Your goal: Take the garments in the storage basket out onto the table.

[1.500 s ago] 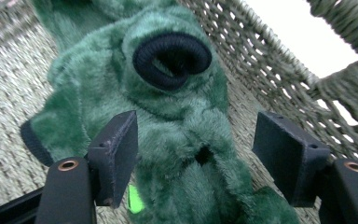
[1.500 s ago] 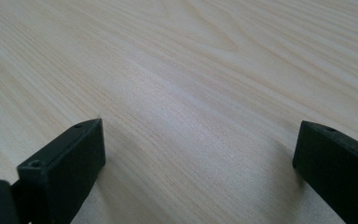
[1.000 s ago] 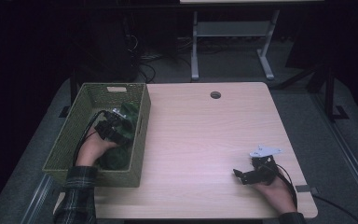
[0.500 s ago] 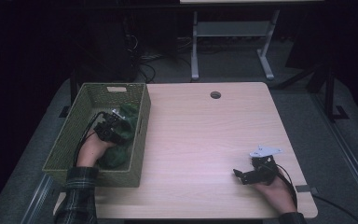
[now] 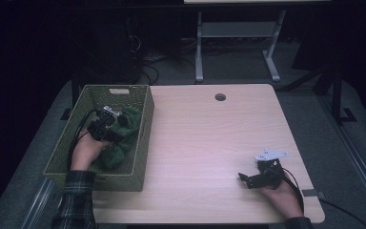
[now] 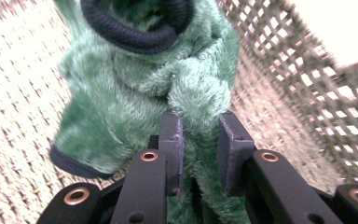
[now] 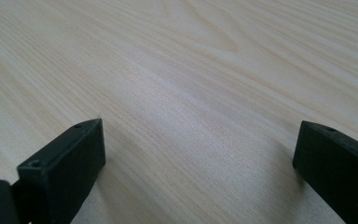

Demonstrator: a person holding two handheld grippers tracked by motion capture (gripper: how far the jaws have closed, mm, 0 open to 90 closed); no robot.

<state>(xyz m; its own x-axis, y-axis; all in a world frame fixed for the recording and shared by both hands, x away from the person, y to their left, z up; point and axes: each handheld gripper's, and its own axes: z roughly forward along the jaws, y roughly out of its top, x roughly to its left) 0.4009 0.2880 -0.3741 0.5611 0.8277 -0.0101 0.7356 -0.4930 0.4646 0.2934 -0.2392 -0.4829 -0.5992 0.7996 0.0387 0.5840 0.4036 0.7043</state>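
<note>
Our left tongs (image 6: 199, 135), just closed, pinch a fold of the green fleece garment (image 6: 135, 98) inside the woven basket (image 5: 140, 143); our right tongs (image 7: 198, 154) rest wide open and empty on the desk (image 5: 209, 138).

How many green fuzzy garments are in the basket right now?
1 that I can make out: a green fleece garment bunched inside the woven basket, pinched by the left gripper. Folds could hide another piece underneath.

Dim high view, dark surroundings, bright gripper views, blurred basket weave (image 6: 307, 84)
</note>
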